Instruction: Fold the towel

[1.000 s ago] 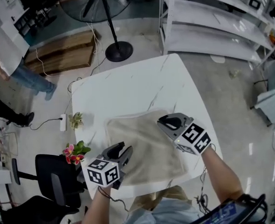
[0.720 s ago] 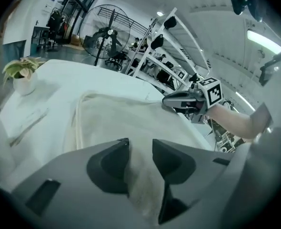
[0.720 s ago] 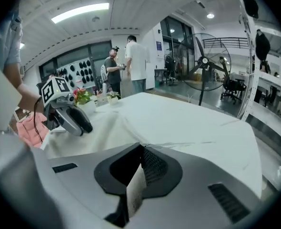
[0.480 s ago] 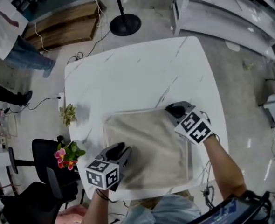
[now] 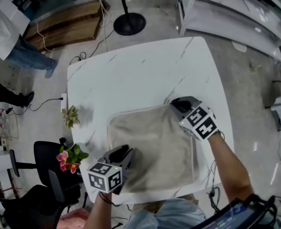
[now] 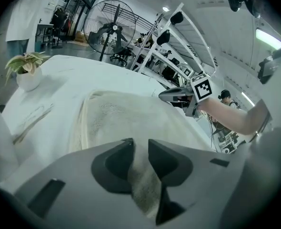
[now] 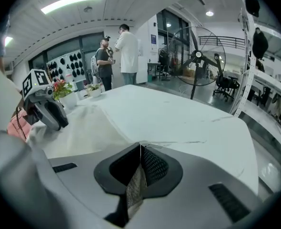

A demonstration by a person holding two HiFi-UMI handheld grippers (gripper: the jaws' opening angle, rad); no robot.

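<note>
Head view: the towel [image 5: 152, 147] lies at the desk's [image 5: 135, 75] six o'clock. Since the earlier frame the left gripper [image 5: 126, 152] has sunk to the towel's seven o'clock and the right gripper [image 5: 178, 103] to its one o'clock.
Left gripper view: the fingers [image 6: 114, 161], just closing, grasp the towel.
Right gripper view: the fingers [image 7: 155, 166] are clenched on the towel's corner.

Steeply down from overhead in head view, low and close from opposite sides in gripper views, sharing beige terry towel [image 5: 152, 147] on white marble-veined worktop [image 5: 131, 75].

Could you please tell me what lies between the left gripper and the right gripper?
Only the beige cloth towel, spread flat, as the head view shows.
</note>
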